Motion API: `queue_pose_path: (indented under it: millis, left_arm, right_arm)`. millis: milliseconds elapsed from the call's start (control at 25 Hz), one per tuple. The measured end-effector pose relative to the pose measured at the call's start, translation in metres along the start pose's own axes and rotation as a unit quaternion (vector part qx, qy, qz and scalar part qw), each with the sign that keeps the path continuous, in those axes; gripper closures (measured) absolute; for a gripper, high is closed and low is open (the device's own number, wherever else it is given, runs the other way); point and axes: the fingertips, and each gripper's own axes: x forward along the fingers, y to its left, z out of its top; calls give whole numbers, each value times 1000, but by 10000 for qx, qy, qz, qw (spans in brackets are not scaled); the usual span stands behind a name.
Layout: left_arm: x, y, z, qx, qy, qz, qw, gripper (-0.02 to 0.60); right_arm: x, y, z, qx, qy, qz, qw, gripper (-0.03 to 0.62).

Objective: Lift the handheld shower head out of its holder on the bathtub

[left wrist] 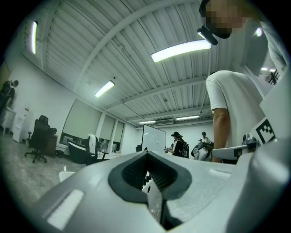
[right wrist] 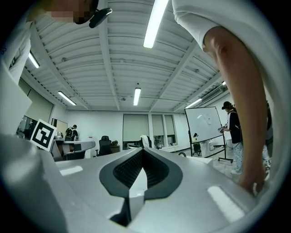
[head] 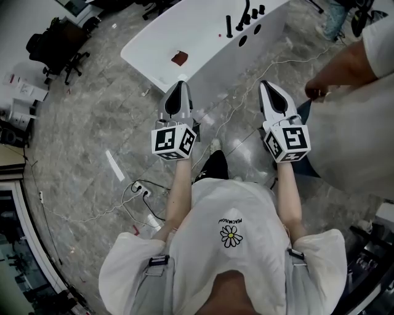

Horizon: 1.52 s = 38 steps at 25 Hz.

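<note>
My white daisy-print T-shirt [head: 231, 212] is closest, then my bare forearms run out to the grey left gripper [head: 180, 86] and right gripper [head: 266, 86], both pinched together on nothing. White cables [head: 138, 191] trail over the grey marble floor [head: 92, 123] by my feet, so I could trip stepping in. Beyond, the white oval bathtub [head: 184, 27] carries black fittings [head: 246, 17] on its far rim. The handheld shower head is among them, too small to single out and well apart from both grippers. Arriving with jaws unopened, I'd knock it rather than grasp it.
</note>
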Motion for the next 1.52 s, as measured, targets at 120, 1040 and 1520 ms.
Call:
queue_pose_path:
  millis: [120,1040,1520]
  left_arm:
    - [18,11,-3,-72,-101,-45,9999,581]
    - [301,262,-26,-239,2,-893,9957,581]
    - [353,308,-56,-578,100,-666,9961,581]
  right_arm:
    - [16,-6,-9,-35,82,-35,10000,569]
    - [356,-59,-17,-184,413,-1177,9920,545]
    - [441,-78,-43,-39,741,-972,9925,502]
